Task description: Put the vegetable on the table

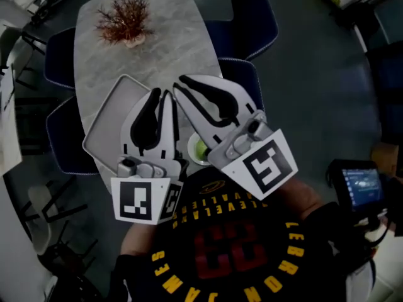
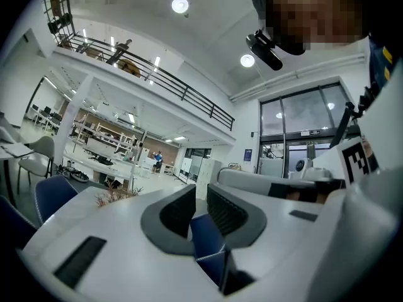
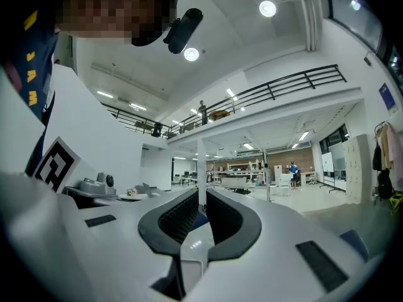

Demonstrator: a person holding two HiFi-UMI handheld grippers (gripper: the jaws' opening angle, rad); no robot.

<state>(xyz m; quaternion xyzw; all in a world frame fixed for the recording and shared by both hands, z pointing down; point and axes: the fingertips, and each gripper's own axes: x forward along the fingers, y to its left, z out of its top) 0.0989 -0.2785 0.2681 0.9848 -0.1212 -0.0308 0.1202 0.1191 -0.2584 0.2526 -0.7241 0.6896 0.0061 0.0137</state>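
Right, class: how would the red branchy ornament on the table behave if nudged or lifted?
The red branchy ornament has thin twigs, so probably light and brittle; a squeeze could snap them. It spreads wider than its small pale base, so a high push might tip it. The table looks smooth, so a low nudge may slide it.

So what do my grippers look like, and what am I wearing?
The left gripper and right gripper are white, their fingers lined with black ribbing. Each carries a cube with black-and-white square markers. You wear a dark shirt with yellow and red lettering.
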